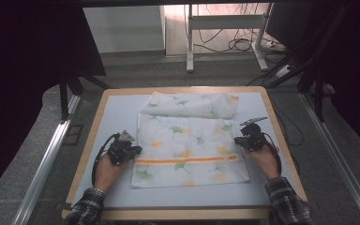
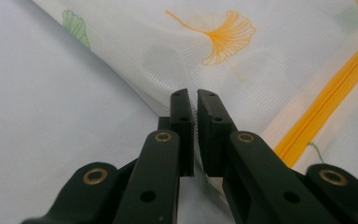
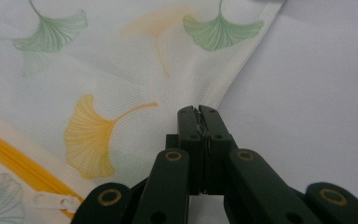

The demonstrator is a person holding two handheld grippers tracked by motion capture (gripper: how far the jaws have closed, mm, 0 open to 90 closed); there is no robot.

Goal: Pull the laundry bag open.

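So there's a white pillowcase (image 1: pixel 187 140) with a green and yellow ginkgo-leaf print lying flat in the middle of the table (image 1: pixel 108 117), which has a pale blue top and a wooden rim. An orange zipper (image 1: pixel 186 160) runs across the pillowcase near the edge closest to the person, and the far end is folded over on itself. The left gripper (image 1: pixel 133 151) sits at the left edge of the fabric, just above the zipper line, and in the left gripper view its jaws are pressed nearly together on that edge of the cloth (image 2: pixel 242 70), with a thin bit of fabric between the pads. The right gripper (image 1: pixel 240 139) is at the opposite edge, and the right gripper view shows its jaws clamped tight on the fabric edge (image 3: pixel 121 70), a sliver of white cloth caught at the tips. The white zipper pull (image 3: pixel 51 201) lies at the end of the orange strip (image 3: pixel 9 158), near the right gripper. Both hands rest low on the table, plaid sleeves (image 1: pixel 288 199) coming in from the bottom.
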